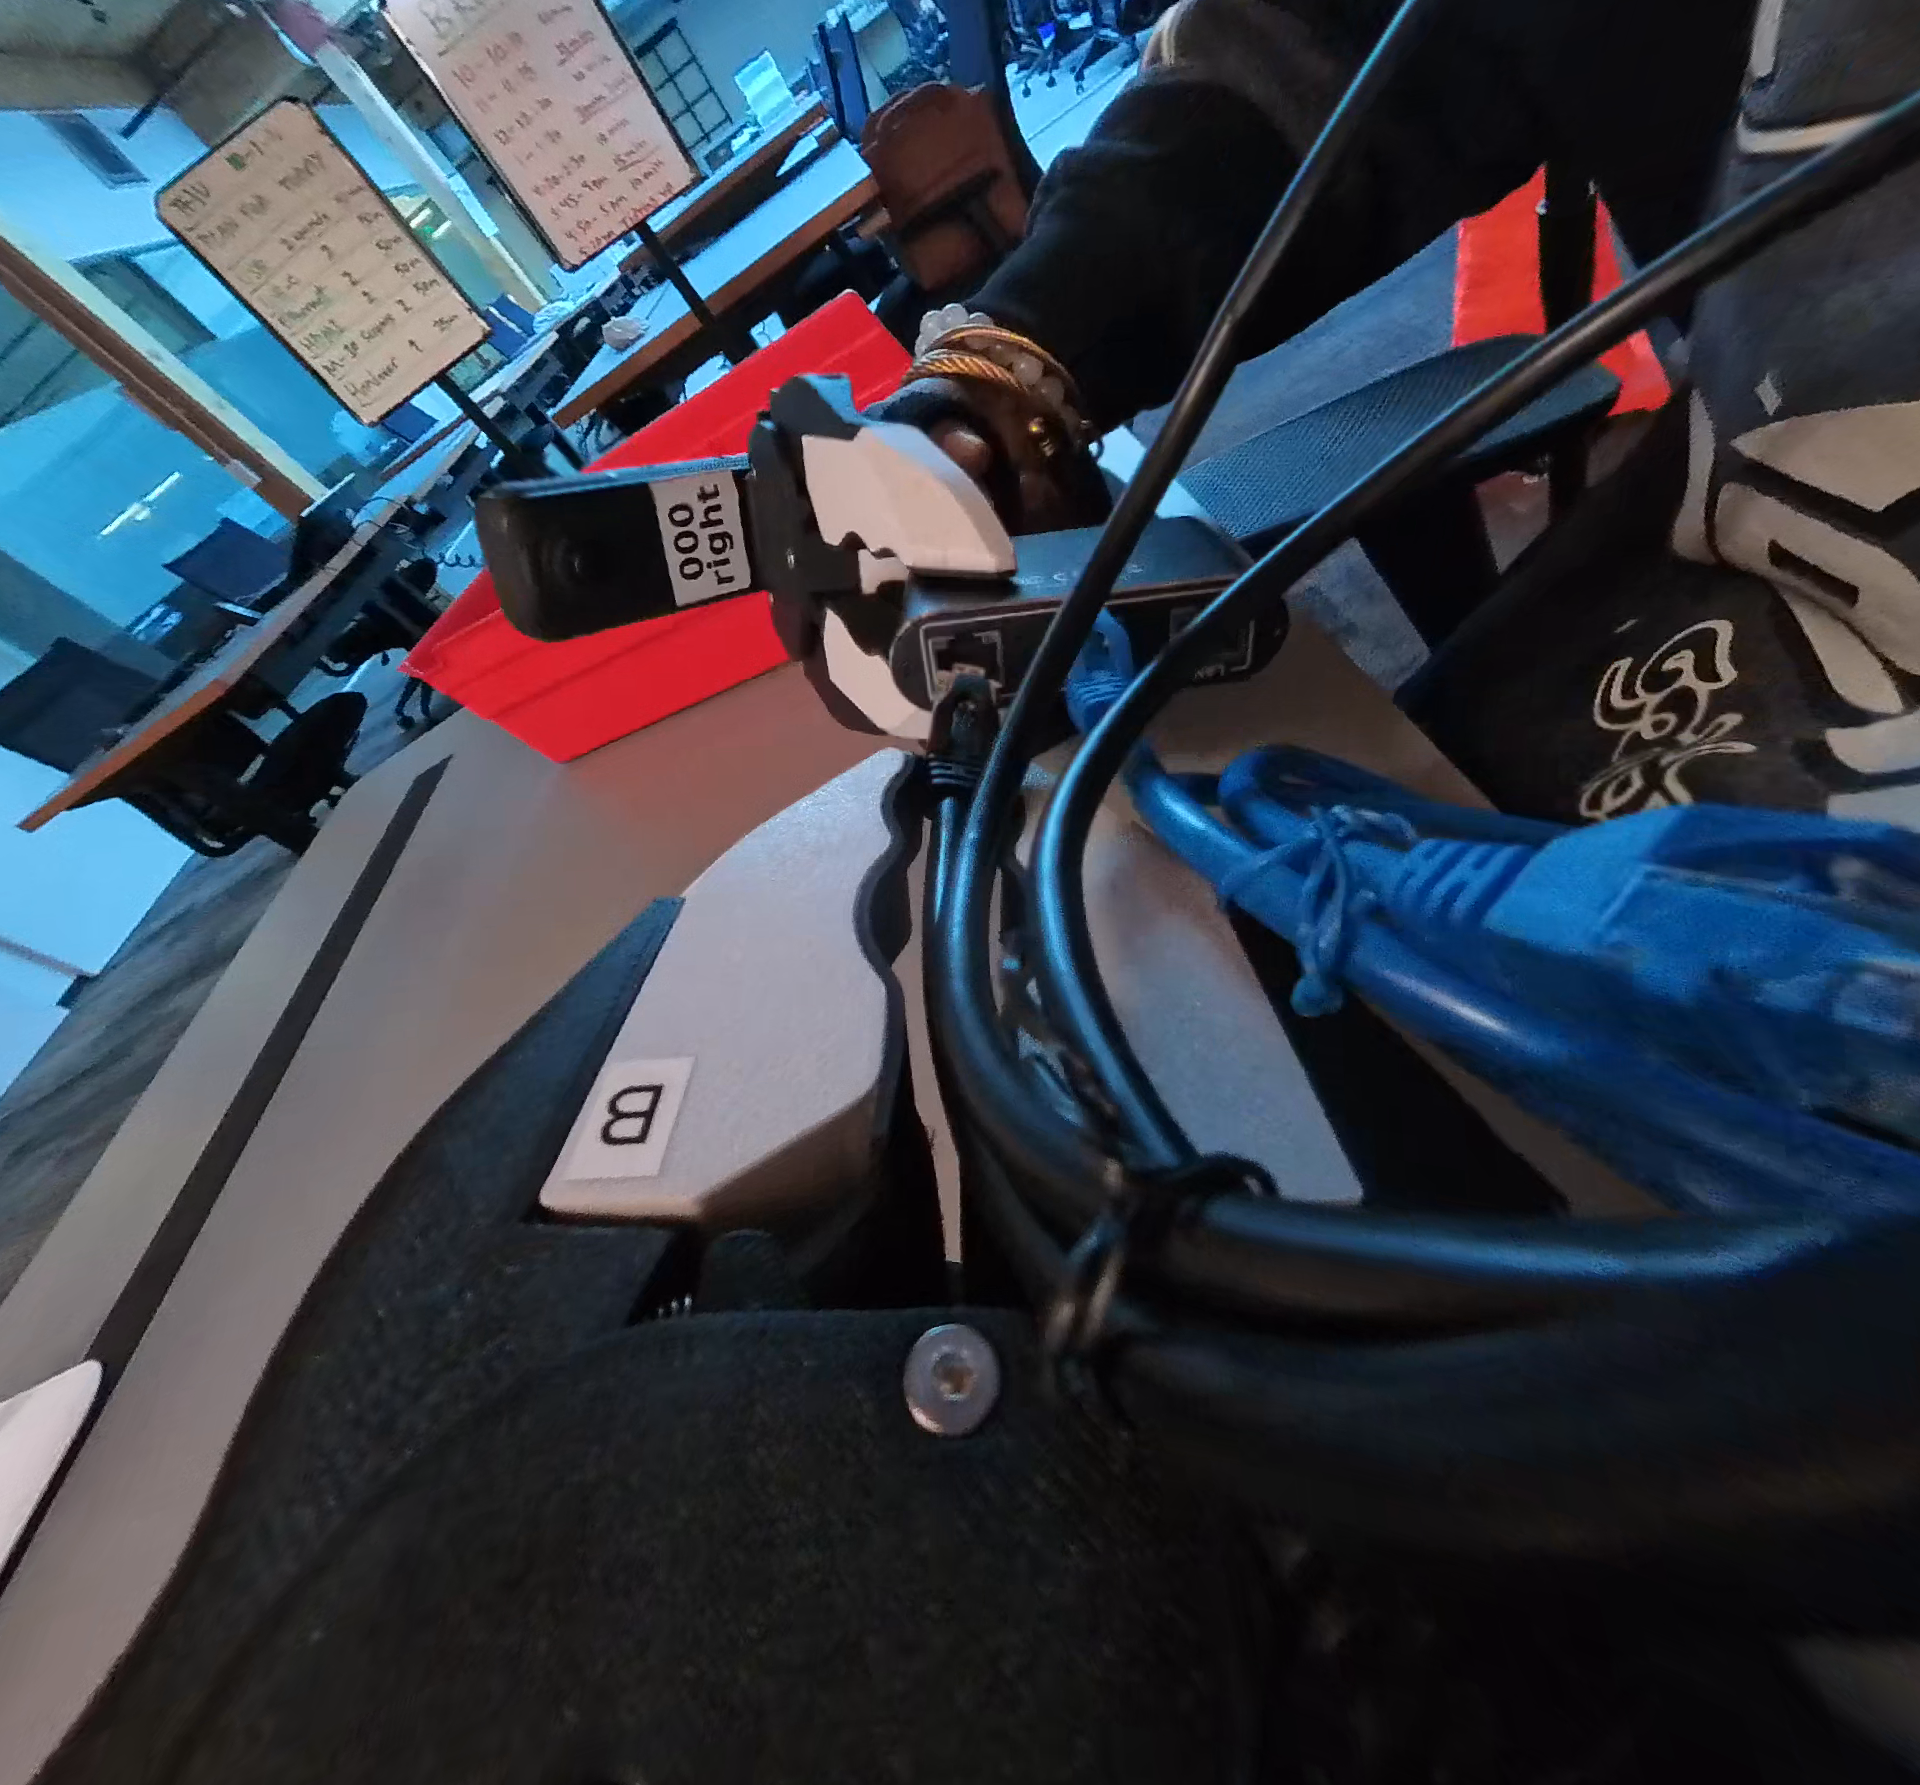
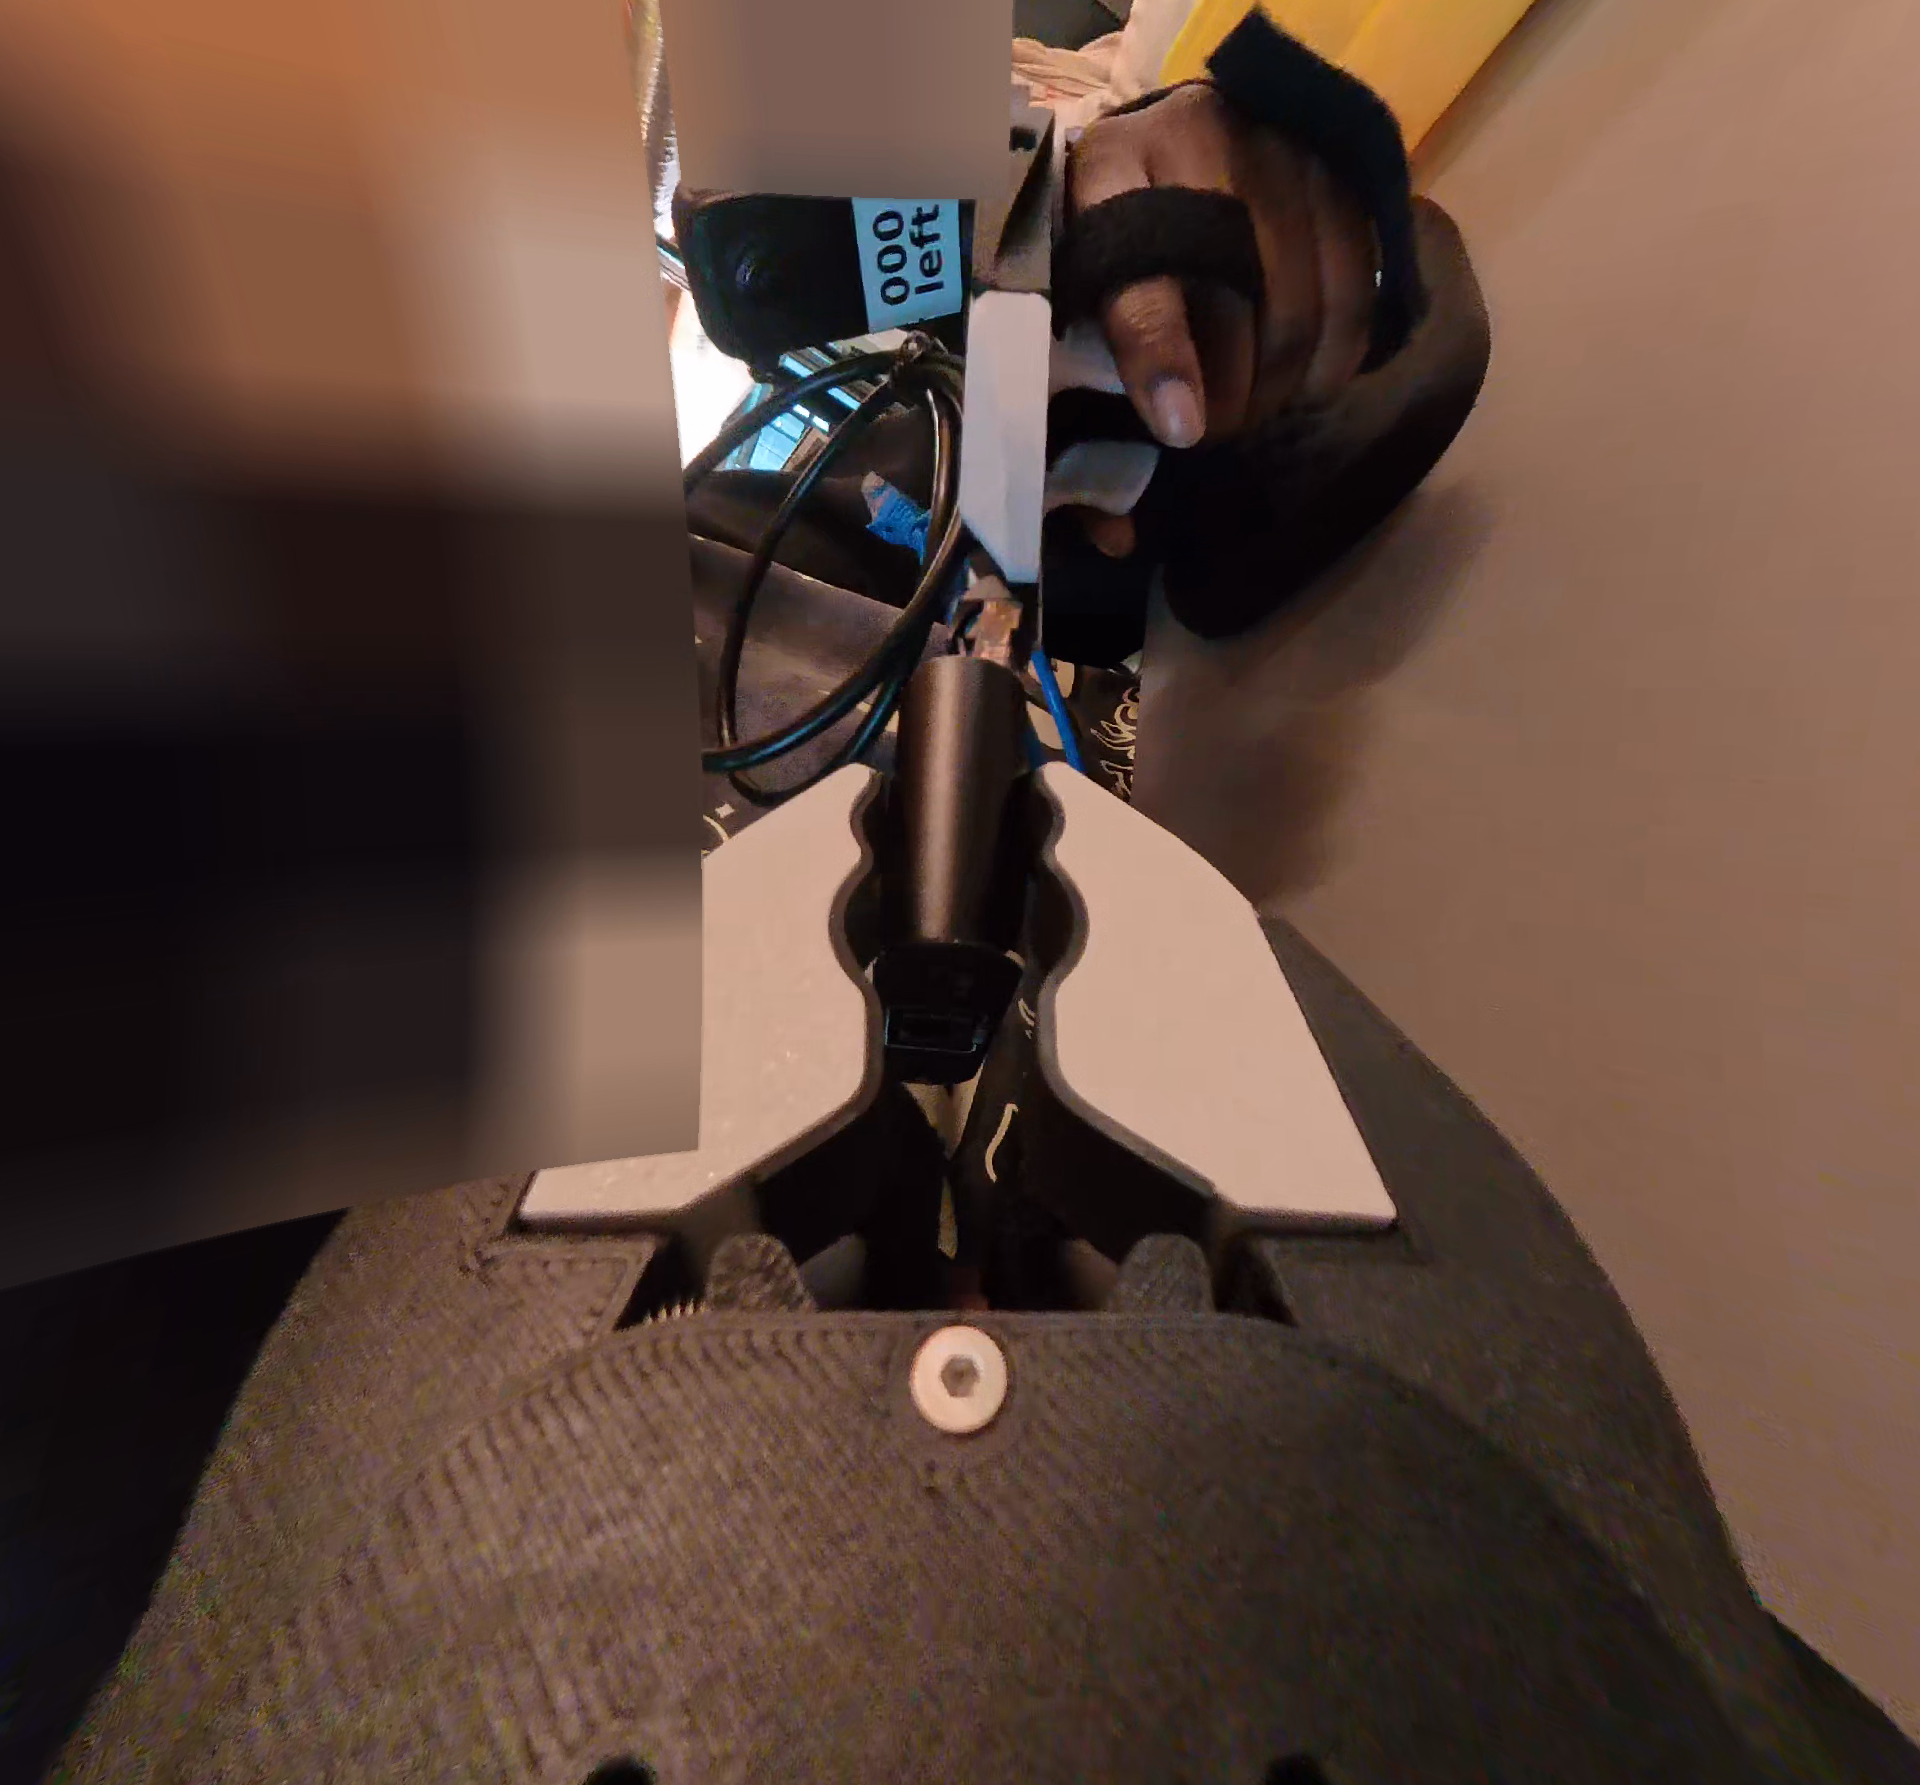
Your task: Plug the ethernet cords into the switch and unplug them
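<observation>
The switch (image 2: 951, 862) is a small black box, light and rigid, with smooth sides that could slip. The right claw (image 2: 951, 904) grips it across its narrow body, both scalloped fingers (image 2: 1143, 966) pressed against its sides, holding it above the worktop (image 1: 499, 862). That mid-body hold looks sound: it leaves the port face clear and resists the push of a plug.

In the left wrist view, the switch's port face (image 1: 1081, 649) points towards the left claw (image 1: 935, 904). The black cord (image 1: 961, 956) runs between that claw's fingers, its plug (image 1: 966, 707) right at a port; whether it is seated, or the claw actually pinches it, I cannot tell. A blue cord (image 1: 1558, 914) hangs from another port.

Cords are limp; plugs are stiff with a fragile latch tab. Best taken by the plug body or boot, never the cable.
</observation>
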A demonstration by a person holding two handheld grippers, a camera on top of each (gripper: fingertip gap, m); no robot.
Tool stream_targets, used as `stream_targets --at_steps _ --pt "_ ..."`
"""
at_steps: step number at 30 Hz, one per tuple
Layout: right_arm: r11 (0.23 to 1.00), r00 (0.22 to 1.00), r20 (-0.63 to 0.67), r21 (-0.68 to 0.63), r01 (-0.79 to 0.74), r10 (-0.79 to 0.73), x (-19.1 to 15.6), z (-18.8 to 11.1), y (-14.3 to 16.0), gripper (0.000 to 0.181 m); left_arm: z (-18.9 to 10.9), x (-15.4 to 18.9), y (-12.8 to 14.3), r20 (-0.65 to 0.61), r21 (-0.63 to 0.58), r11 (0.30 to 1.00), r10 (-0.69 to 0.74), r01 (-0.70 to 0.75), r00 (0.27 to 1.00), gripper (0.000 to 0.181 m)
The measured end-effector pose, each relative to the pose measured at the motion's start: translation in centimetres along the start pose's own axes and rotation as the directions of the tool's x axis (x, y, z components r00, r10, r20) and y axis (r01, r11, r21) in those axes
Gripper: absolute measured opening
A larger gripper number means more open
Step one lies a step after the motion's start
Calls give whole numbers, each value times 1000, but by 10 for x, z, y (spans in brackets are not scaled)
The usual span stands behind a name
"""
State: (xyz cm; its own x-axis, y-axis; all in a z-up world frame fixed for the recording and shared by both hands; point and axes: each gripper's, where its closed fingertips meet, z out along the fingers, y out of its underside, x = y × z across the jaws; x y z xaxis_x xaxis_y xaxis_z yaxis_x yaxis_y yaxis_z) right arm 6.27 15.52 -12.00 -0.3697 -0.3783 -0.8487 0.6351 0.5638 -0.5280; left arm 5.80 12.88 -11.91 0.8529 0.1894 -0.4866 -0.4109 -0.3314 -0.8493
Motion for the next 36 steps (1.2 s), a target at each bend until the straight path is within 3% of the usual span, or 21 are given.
stream_targets --at_steps 12,19,26,36 --pt "997 998 -69 81 -2 8 7 -1 -5 24 0 -4 3 39 -11 993 -114 114 993 11" --pt "987 997 -79 160 31 -19 2 -2 -9 24 0 0 -2 -53 45 962 -266 269 962 11" --pt "988 996 -87 154 1 13 5 -3 -5 25 3 -4 1 -1 23 973 -232 232 973 11" --pt "986 998 -55 166 -33 42 2 0 -6 24 1 0 -4 -18 61 980 -190 190 982 11"
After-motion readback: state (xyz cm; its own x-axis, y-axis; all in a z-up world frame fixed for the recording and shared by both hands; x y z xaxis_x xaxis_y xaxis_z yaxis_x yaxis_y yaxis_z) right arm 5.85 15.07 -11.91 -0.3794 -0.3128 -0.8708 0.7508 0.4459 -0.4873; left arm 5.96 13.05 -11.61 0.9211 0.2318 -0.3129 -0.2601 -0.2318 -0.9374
